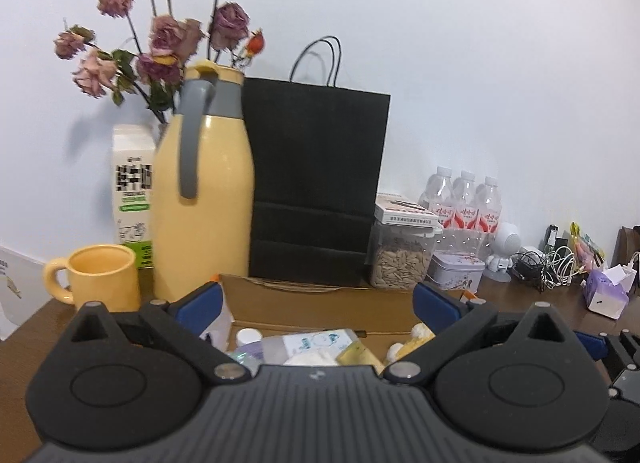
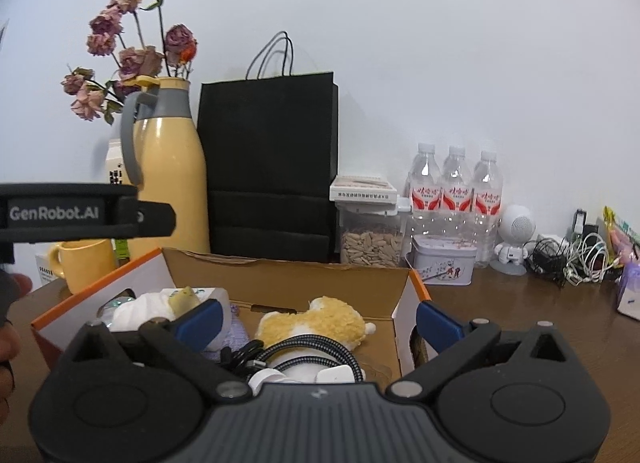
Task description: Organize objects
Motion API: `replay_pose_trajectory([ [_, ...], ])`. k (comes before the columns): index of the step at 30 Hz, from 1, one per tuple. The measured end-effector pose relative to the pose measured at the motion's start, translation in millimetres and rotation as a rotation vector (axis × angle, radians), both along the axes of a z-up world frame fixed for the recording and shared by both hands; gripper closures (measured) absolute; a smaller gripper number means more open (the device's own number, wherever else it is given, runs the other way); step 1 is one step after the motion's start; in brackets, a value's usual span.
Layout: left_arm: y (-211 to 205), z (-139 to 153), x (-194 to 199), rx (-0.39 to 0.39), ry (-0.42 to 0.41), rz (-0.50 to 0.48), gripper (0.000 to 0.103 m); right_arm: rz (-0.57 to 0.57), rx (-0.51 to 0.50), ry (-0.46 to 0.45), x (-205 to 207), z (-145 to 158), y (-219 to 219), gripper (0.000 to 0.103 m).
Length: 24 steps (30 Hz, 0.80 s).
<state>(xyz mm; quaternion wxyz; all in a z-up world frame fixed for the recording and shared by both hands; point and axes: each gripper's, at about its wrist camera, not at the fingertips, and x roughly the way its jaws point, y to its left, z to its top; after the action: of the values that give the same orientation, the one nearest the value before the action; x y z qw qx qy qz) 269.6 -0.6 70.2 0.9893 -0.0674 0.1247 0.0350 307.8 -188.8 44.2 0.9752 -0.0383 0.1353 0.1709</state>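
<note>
Hovering nearest the lens, the left hand-held gripper has its blue-padded jaws spread wide with nothing between them, poised over the open cardboard box. The right hand-held gripper is likewise spread wide and empty, above the same box, whose flaps show orange edges. In the right wrist view, the left device enters from the left edge as a black body with white lettering.

Inside the box, closest in the right wrist view, lie a coiled braided cable and a white charger plug, both resting against a yellow plush toy. To the left in the box sits a crumpled white cloth or tissue bundle. The left wrist view shows small packets and a white-capped bottle in the box, partly hidden by the gripper body.

Behind the box on the brown surface stand a yellow mug, a yellow thermos jug with a grey handle, and a white carton. Dried pink roses rise behind the jug. A black paper bag stands just beside the jug. Further right are a clear jar of seeds with a flat box on top, a small tin, three water bottles, a white round figure and a tangle of cables.
</note>
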Motion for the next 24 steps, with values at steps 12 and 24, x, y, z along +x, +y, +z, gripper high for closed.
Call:
replay_pose_trajectory([
  [12, 13.1, -1.0, -91.9, 0.027, 0.048, 0.02, 0.0, 0.037, -0.015, 0.045, -70.9, 11.8, -16.2, 0.0],
  [24, 16.1, -27.4, -149.2, 0.048, 0.241, -0.015, 0.0, 0.022, -0.002, 0.168, -127.2, -0.3, -38.5, 0.0],
])
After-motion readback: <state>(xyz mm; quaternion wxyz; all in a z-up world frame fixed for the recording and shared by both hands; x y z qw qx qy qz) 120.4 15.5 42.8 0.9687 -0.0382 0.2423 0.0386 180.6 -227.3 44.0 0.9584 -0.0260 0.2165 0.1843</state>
